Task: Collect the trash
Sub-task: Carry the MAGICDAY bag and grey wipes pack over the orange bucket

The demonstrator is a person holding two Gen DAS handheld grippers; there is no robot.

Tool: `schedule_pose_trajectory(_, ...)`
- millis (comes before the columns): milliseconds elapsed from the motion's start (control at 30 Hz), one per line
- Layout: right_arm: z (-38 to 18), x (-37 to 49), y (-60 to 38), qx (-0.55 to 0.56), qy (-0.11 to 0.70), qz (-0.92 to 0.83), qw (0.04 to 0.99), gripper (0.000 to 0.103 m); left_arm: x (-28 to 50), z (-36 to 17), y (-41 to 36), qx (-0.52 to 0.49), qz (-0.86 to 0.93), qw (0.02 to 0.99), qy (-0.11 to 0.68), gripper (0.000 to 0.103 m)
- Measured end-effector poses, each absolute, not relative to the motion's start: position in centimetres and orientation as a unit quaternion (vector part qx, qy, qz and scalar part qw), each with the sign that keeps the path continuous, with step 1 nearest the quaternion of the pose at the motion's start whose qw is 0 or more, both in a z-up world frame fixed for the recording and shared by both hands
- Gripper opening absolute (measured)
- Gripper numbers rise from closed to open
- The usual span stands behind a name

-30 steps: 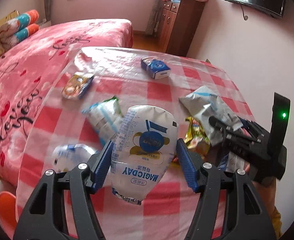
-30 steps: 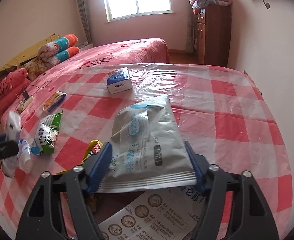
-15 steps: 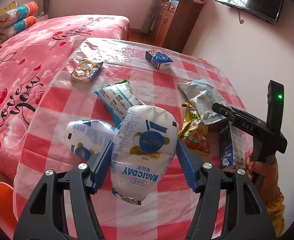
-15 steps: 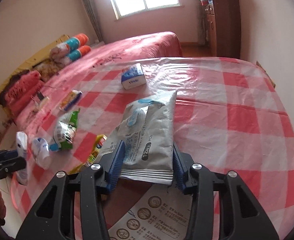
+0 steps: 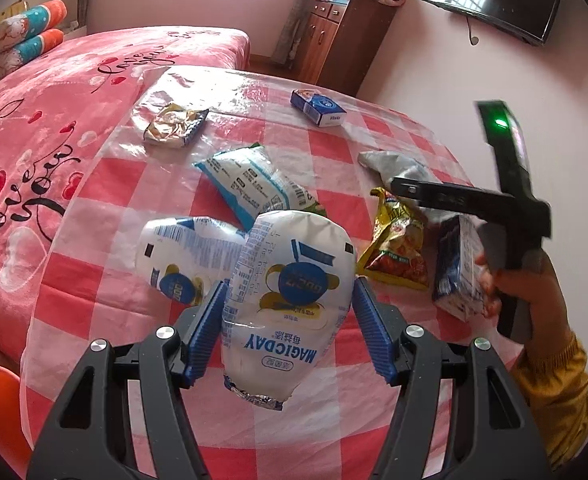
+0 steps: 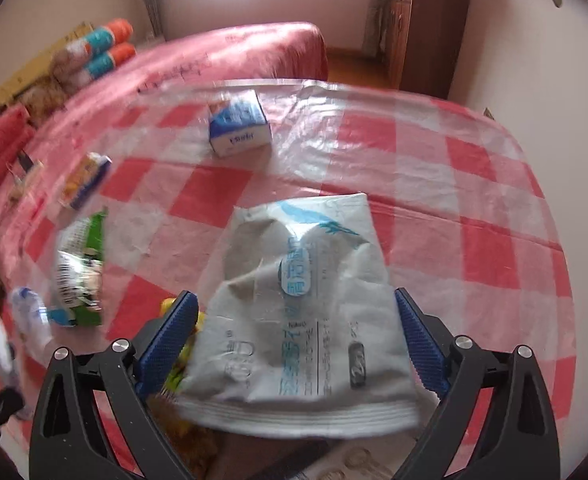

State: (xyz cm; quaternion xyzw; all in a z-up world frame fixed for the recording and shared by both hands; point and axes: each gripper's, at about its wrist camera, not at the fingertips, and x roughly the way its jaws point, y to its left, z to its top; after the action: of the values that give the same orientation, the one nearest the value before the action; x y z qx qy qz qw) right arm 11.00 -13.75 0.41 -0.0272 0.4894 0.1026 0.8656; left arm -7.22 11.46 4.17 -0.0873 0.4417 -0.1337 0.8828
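My left gripper (image 5: 288, 320) is shut on a white MAGICDAY pouch (image 5: 290, 292), held above the checked table (image 5: 106, 184). A second white pouch (image 5: 186, 252), a blue-white wrapper (image 5: 254, 184), a yellow snack bag (image 5: 397, 240), a crumpled gold wrapper (image 5: 174, 126) and a blue tissue pack (image 5: 317, 107) lie on the table. My right gripper (image 6: 297, 332) has its jaws wide apart around the end of a grey wet-wipe pack (image 6: 305, 312), which lies on the table; the pads stand beside its edges. The right gripper also shows in the left wrist view (image 5: 405, 190).
A dark blue carton (image 5: 457, 268) stands by the right hand. A pink bed (image 5: 54, 92) lies left of the table. A wooden cabinet (image 5: 333, 40) stands behind. The blue tissue pack (image 6: 240, 124) and a green wrapper (image 6: 80, 272) show in the blurred right wrist view.
My right gripper's jaws have opened wide after closing on the wet-wipe pack half a second ago. The left gripper has drawn back and higher, still holding the pouch.
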Motion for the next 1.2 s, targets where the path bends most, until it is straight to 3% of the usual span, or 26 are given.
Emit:
schedule_pose_trajectory(400, 0.3, 10.4, -14.0, -0.024, 0.477, 0.105, 0.872, 0.086, -8.6, 3.9, 12.3, -0.097, -0.145, 0.884, 0.434, 0.065)
schedule_pose_trajectory(800, 5.9, 4.6, -13.9, 0.016, 0.398, 0.132, 0.908, 0.084, -11.0, 3.9, 13.2, -0.11, -0.146, 0.888, 0.422, 0.065)
schedule_pose_trajectory(1200, 8.0, -2.1, -7.7, 0.014, 0.393, 0.233, 0.89, 0.084, -14.1, 4.1, 16.3, -0.124, -0.121, 0.897, 0.408, 0.065)
